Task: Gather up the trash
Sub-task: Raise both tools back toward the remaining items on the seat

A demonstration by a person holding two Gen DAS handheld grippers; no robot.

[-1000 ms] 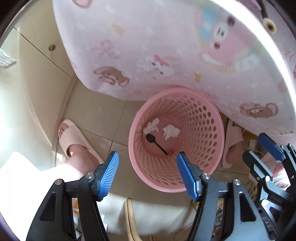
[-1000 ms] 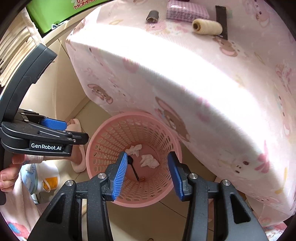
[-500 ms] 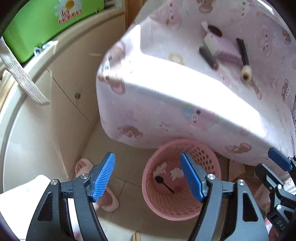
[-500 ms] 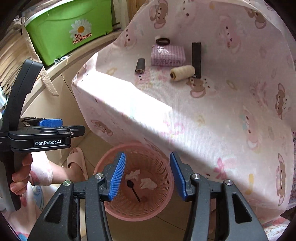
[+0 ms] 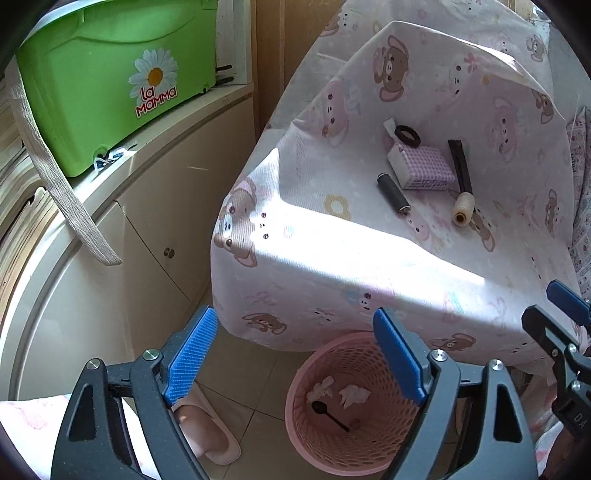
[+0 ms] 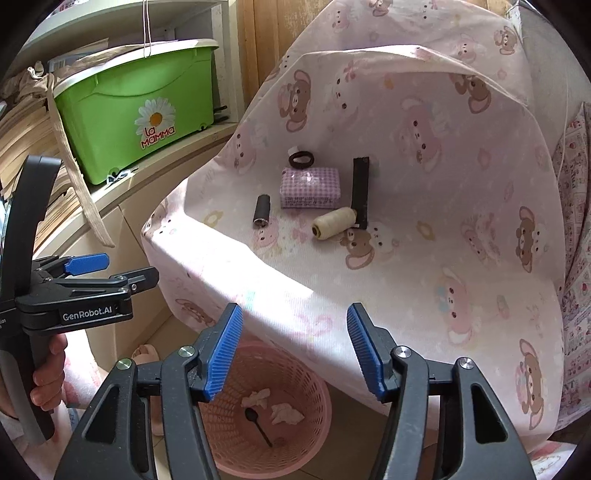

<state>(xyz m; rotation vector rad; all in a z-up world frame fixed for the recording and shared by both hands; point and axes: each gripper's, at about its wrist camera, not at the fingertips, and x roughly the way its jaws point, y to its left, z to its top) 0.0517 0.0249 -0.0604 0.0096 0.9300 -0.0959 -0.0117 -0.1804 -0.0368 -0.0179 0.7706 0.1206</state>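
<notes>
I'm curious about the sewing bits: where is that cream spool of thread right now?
The cream spool lies on its side on the pink bear-print tablecloth, in front of the purple checked packet, touching the black strip's near end.

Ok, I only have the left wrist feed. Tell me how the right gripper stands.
Observer: The right gripper is wide open and holds nothing. The pink basket shows below it.
Operator: Now describe my left gripper from outside.
Observer: The right wrist view shows the left gripper side-on at the left edge, jaws apart and empty. A bare hand wraps its handle.
Operator: Report anything above the green box.
Observer: A thin white string hangs down to the lid of the green box.
</notes>
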